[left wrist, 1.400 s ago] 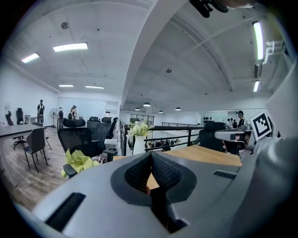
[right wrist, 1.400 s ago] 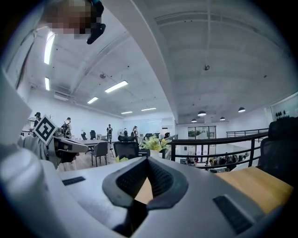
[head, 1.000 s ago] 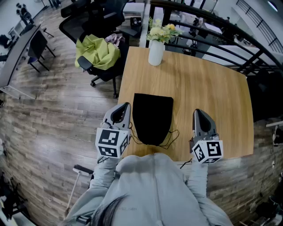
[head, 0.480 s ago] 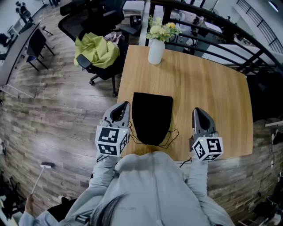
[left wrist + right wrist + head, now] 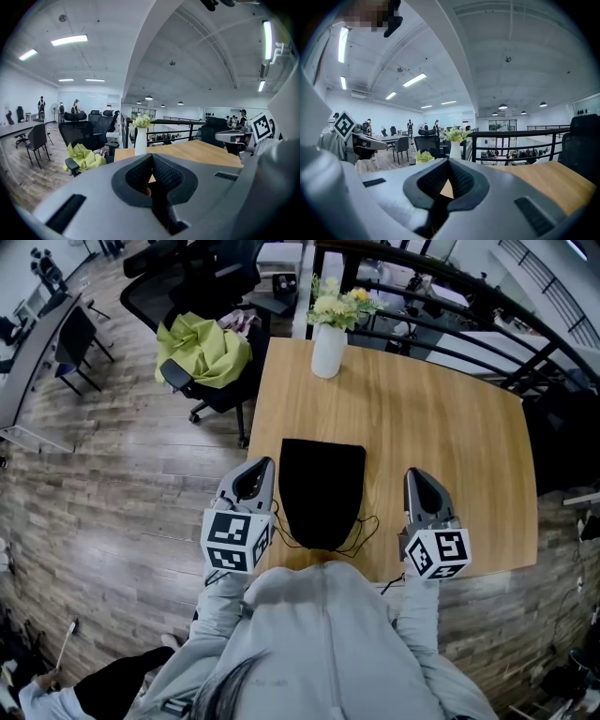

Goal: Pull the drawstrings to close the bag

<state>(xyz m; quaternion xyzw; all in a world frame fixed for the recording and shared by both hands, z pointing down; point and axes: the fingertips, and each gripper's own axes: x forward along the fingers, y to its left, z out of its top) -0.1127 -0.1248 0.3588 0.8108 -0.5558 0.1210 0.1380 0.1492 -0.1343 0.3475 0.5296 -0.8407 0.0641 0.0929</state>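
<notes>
Both grippers hover over the near edge of the wooden table (image 5: 450,427), and neither has anything in its grasp. The black bag (image 5: 322,488) lies flat on the wood between them, its long side running away from the person and its mouth end nearest the body. From that near end the thin drawstrings (image 5: 368,529) loop out loosely to either side on the tabletop. The left gripper (image 5: 266,465) sits just beside the bag's left edge, tip pointing forward, with its jaws pressed together. Its own view shows only a sliver of wood behind the meeting pads, and no cord or fabric there. The right gripper (image 5: 412,474) is off to the bag's right with bare wood between them, the right-hand loop of cord lying short of it. Its jaws are closed too, with nothing pinched between them. At the far end of the table stands a white vase (image 5: 329,351) of flowers, well apart from the bag.
</notes>
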